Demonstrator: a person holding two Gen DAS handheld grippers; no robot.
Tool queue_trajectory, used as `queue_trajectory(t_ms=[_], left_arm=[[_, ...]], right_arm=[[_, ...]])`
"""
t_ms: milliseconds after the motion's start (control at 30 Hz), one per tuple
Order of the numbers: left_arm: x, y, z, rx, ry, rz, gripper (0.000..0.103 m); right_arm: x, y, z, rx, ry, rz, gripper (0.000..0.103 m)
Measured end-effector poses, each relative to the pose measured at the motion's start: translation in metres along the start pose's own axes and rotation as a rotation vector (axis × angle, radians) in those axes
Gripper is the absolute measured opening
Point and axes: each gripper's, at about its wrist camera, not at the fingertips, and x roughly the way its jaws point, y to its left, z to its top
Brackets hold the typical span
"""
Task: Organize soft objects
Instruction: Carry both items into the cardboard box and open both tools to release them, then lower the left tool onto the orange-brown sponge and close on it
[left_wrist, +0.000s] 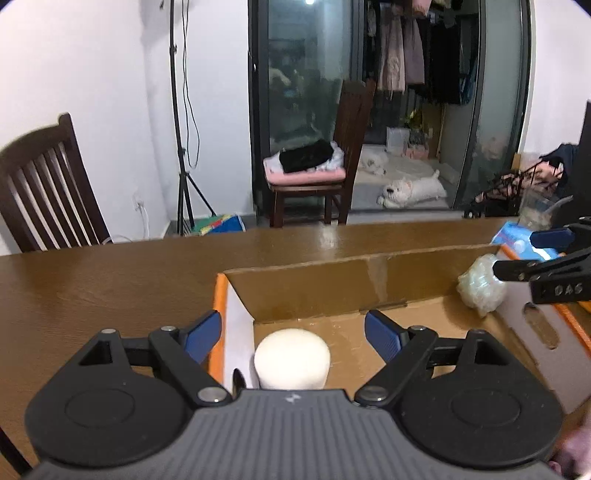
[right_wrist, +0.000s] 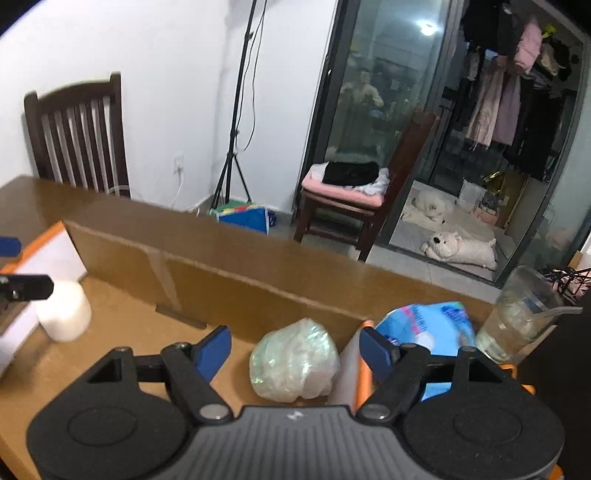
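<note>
An open cardboard box (left_wrist: 306, 284) with orange-edged flaps sits on the wooden table. A white foam cylinder (left_wrist: 291, 358) stands in its left corner; it also shows in the right wrist view (right_wrist: 64, 312). My left gripper (left_wrist: 293, 336) is open just above it, not touching. A crumpled clear plastic wad (right_wrist: 295, 360) lies in the box's right corner, and shows in the left wrist view (left_wrist: 480, 282). My right gripper (right_wrist: 295, 349) is open above it, jaws apart on either side, empty. It also shows in the left wrist view (left_wrist: 554, 254).
A blue tissue pack (right_wrist: 432, 328) and a clear glass (right_wrist: 517, 314) sit on the table (left_wrist: 92, 295) right of the box. Dark wooden chairs (left_wrist: 48, 184) stand behind the table. A tripod stand (left_wrist: 181, 147) and white dogs (left_wrist: 413, 190) are on the floor beyond.
</note>
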Motion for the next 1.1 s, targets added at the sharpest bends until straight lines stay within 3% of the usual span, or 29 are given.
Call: queue_trajectory(t_ms=[233,333,600,800,933,1100], left_arm=[[-0.099,-0.002,0.008,-0.013,-0.127,0.005,0.091],[-0.149,-0.007,-0.005,-0.014,-0.202,0.026,0.095],[-0.261,-0.024,-0.097,-0.050,-0.336,0.021,0.099],[-0.317,-0.037,-0.185,-0.157,-0.344,-0.039,0.103],[-0.340,-0.050,-0.245,-0.171,-0.299,0.000,0.103],[-0.360,-0.054,-0.284,-0.125,-0.279,0.018,0.103]], right_arm=[[-0.094,-0.016,-0.002,0.041,-0.102,0.022,0.081],[-0.144,-0.016,-0.016,0.054,-0.156,0.039,0.083],[-0.263,0.007,-0.099,0.075,-0.280,0.146,0.086],[-0.327,0.039,-0.191,0.097,-0.384,0.177,0.096],[-0.341,0.061,-0.258,0.147,-0.341,0.205,0.097],[-0.350,0.084,-0.314,0.170,-0.298,0.270,0.097]])
